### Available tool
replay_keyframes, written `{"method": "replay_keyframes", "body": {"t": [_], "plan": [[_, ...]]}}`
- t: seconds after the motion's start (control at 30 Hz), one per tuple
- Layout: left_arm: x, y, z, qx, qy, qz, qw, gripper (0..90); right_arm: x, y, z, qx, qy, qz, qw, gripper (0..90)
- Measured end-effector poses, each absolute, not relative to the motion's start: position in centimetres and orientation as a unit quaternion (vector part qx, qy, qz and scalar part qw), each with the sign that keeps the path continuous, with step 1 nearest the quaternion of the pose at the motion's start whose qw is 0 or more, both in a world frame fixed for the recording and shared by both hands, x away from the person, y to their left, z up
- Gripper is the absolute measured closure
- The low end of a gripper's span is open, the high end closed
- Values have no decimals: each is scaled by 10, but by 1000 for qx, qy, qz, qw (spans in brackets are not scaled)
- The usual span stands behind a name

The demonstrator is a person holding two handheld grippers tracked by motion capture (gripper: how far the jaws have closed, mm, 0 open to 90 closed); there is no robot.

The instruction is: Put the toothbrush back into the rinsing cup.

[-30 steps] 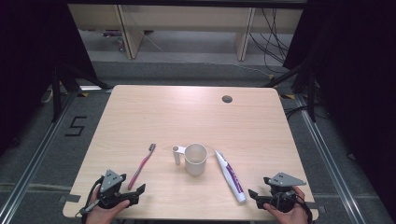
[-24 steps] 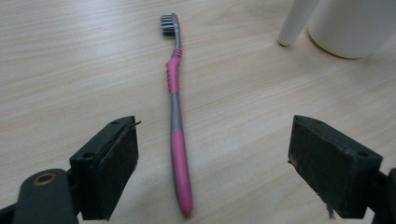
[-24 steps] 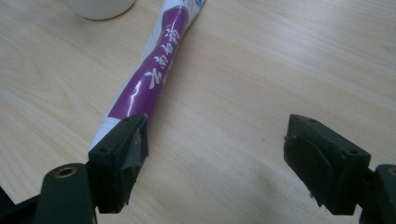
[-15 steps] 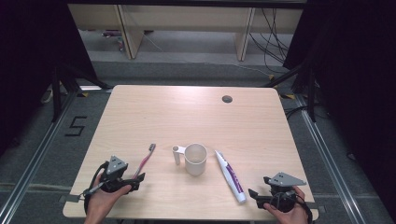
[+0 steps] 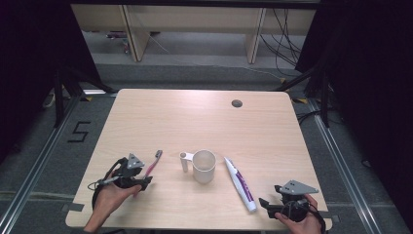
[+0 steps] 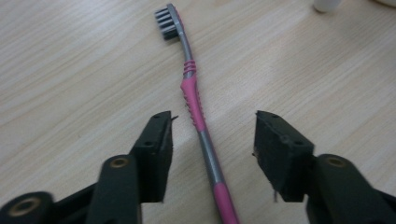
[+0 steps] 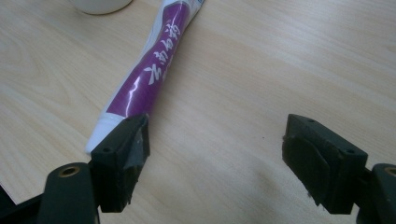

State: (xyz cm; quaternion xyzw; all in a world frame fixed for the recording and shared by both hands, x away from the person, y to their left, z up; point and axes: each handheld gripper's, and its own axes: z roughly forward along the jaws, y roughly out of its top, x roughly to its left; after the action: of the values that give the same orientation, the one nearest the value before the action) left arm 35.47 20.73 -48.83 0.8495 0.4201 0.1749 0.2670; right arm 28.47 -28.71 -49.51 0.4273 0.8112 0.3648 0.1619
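The left tool [image 6: 212, 135] is spread wide, its jaws straddling the pink toothbrush [image 6: 196, 100] lying flat on the counter [image 5: 204, 117]. The right tool [image 7: 215, 161] gapes empty, the purple toothpaste tube [image 7: 147, 77] just beyond its left jaw.

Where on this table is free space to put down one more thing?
The far half of the light wooden table is bare up to the small dark hole. The near middle is crowded: pink toothbrush, white mug, purple-and-white toothpaste tube.
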Motion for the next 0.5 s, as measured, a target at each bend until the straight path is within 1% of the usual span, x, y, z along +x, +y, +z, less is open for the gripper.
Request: {"method": "replay_keyframes", "body": {"t": [0.03,0.07,0.1,0.13,0.17,0.2,0.27,0.3,0.33,0.5], "plan": [[357,206,-489,854,416,171,260,506,285,-287,-495,427,811,365,162,243],[362,204,-489,861,414,160,248,545,284,-286,-495,428,812,363,160,243],[362,204,-489,861,414,160,248,563,284,-286,-495,428,812,363,160,243],[364,202,-489,864,413,162,239,563,285,-287,-496,422,813,367,163,243],[367,199,-488,868,409,164,228,611,285,-286,-496,422,813,367,162,244],[367,199,-488,868,409,164,228,628,283,-284,-495,434,809,363,159,245],[372,197,-486,871,410,159,218,645,284,-285,-495,425,814,362,163,247],[374,195,-487,870,413,163,215,655,283,-283,-495,430,814,360,153,248],[377,194,-486,880,404,155,196,671,284,-284,-494,416,818,360,167,249],[385,191,-489,883,408,144,180,691,284,-286,-494,419,814,367,167,250]]}}
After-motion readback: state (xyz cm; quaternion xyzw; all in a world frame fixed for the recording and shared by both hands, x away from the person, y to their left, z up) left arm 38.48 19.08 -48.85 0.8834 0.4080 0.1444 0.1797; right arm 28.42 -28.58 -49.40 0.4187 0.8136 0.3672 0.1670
